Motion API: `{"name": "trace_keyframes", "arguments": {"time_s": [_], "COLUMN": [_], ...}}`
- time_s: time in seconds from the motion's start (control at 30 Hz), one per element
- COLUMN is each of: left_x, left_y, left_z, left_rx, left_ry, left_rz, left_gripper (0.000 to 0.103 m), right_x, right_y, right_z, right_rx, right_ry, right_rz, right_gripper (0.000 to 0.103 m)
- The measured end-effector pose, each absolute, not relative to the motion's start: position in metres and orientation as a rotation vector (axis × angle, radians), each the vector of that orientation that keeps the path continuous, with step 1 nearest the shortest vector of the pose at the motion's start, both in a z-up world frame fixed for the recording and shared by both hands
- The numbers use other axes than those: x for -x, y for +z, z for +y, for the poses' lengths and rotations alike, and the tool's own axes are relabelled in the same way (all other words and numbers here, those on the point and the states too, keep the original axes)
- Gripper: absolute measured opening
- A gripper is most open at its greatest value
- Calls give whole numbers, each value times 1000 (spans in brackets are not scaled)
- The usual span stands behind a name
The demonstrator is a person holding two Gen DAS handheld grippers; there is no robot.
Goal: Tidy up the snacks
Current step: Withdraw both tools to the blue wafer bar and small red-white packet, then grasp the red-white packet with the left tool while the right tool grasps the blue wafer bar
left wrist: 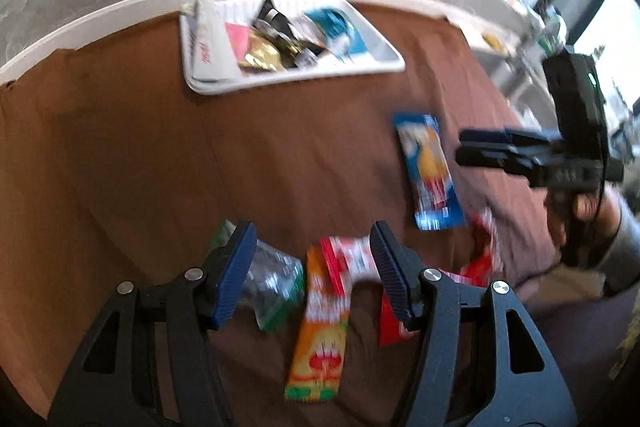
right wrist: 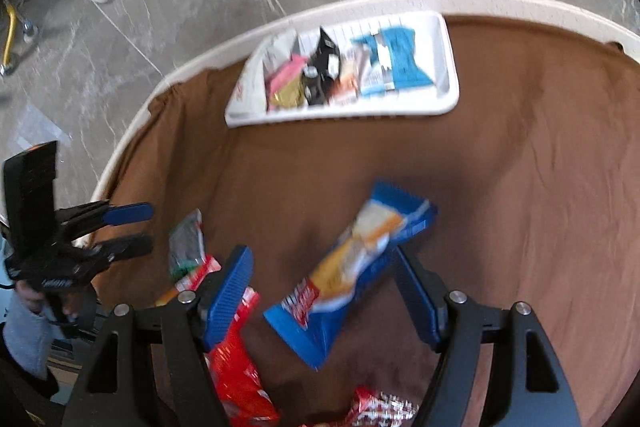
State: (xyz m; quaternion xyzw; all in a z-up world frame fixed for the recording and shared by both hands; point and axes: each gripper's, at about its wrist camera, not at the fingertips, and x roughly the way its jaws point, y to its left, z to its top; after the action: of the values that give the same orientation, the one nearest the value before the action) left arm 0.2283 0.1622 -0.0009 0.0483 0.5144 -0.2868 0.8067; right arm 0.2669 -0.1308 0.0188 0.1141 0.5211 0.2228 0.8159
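One white tray [left wrist: 384, 47] sits at the far edge of the tabletop [left wrist: 140, 155], which is covered by a brown cloth. Blur makes the count in the tray uncertain, but about five packets show in it: a white one [left wrist: 208, 43], a pink one [left wrist: 238, 37], a gold one [left wrist: 264, 61], a black one [left wrist: 276, 21] and a blue one [left wrist: 338, 29].

Loose on the cloth lie roughly six more. A blue bar [right wrist: 352, 275] rests alone, well apart from the tray. Near the front edge are a green-and-clear packet [left wrist: 276, 287], an orange bar [left wrist: 320, 339], a red-and-white packet [left wrist: 348, 259] overlapping the orange bar, and two red packets [left wrist: 480, 255], partly hidden.

The left gripper [left wrist: 314, 267] hovers over the green, orange and red-and-white ones, its fingers [left wrist: 236, 267] wide apart and holding nothing. The right gripper [right wrist: 320, 291] hangs above the blue bar with its fingers [right wrist: 230, 299] spread to either side of it; I cannot tell whether they touch it.
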Motion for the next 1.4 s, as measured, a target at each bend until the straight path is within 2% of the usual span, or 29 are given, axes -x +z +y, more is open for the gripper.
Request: {"name": "trace_keyframes", "arguments": {"time_s": [0.27,0.9,1.2,1.3,1.37,1.4], "left_x": [-195,-195,-200,-208,-206,-206], "left_y": [-22,-71,-70,-69,-72,-72], "left_z": [125,68,60,59,56,54], "left_rx": [-411,-1114,-1196,-1183,-1165,-1149], "left_ry": [-718,-1012,-1098,-1112,-1136,-1134], "left_rz": [1083,961,873,890,907,906], "left_gripper": [57,57,57,56,43,33], "right_x": [-258,-269,-270,-270,-271,-272], "right_y": [0,-12,-17,-17,-18,-18], "right_z": [-121,-112,-108,-108,-109,-111], "right_rx": [-212,-218,-211,-193,-195,-202], "right_ry": [458,389,382,369,375,378], "right_rz": [1160,1185,1201,1193,1195,1198], "right_gripper": [74,74,74,64,45,43]}}
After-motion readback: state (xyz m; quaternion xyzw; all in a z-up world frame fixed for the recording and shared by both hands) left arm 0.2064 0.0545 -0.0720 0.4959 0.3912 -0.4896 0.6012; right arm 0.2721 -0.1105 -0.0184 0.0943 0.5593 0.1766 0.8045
